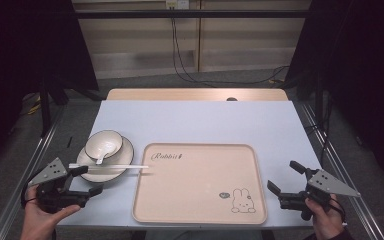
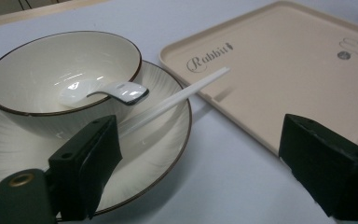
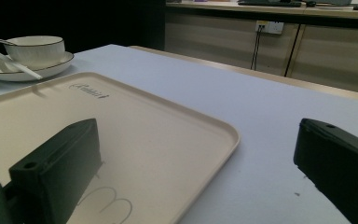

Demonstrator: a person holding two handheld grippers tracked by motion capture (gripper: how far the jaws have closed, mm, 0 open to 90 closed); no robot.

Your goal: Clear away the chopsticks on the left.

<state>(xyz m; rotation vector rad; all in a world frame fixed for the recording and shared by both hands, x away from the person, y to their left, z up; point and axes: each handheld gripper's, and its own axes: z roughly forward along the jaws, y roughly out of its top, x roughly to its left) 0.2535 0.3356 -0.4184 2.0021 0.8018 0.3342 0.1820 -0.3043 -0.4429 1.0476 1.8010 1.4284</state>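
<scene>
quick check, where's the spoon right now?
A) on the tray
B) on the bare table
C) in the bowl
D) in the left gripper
C: the white spoon lies inside the bowl, its handle resting over the rim, and the bowl stands on the plate left of the tray.

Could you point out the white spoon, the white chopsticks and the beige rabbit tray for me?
White ceramic spoon [image 2: 121,91]: left gripper view, handle end.
White plastic chopsticks [image 2: 186,93]: left gripper view, mid-shaft.
Beige rectangular plastic tray [image 1: 195,182]: high view, bare floor.
</scene>
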